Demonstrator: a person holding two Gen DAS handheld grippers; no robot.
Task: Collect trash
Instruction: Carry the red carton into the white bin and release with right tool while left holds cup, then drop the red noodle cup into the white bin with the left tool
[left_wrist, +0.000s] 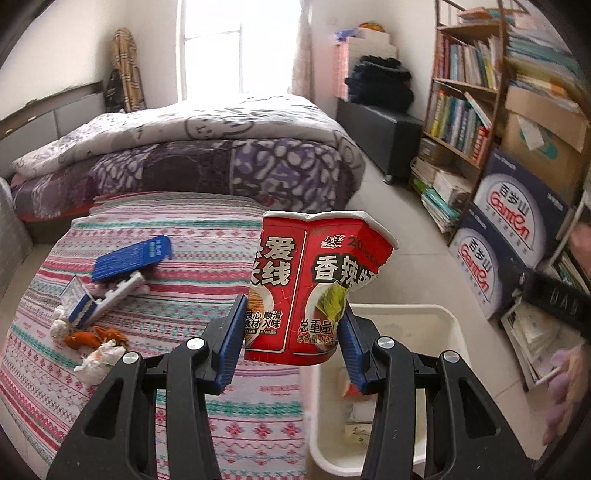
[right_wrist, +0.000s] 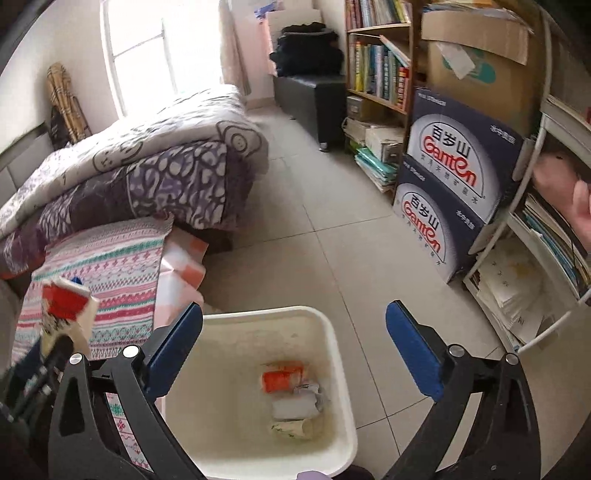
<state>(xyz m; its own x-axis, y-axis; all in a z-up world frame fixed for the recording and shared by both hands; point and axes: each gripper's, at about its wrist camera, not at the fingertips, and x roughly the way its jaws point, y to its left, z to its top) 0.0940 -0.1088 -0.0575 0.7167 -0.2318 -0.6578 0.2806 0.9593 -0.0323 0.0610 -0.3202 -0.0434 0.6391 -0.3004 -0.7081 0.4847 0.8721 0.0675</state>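
My left gripper (left_wrist: 293, 321) is shut on a crushed red instant-noodle cup (left_wrist: 314, 284), held upright in the air between the striped bed and the white bin (left_wrist: 454, 328). The cup also shows at the left edge of the right wrist view (right_wrist: 64, 306). My right gripper (right_wrist: 293, 350) is open and empty, hovering over the white bin (right_wrist: 332, 332), which holds an orange wrapper (right_wrist: 282, 380) and crumpled paper (right_wrist: 295, 410). On the striped blanket (left_wrist: 184, 406) lie a blue packet (left_wrist: 129, 258), a blue-white carton (left_wrist: 92, 299), orange peel (left_wrist: 92, 338) and a white tissue (left_wrist: 98, 363).
A folded purple quilt (left_wrist: 203, 162) lies further up the bed. Stacked Ganten boxes (right_wrist: 450, 177), a bookshelf (right_wrist: 380, 66) and a white wire rack (right_wrist: 535, 258) line the right side. Tiled floor (right_wrist: 332, 229) lies between bed and shelves.
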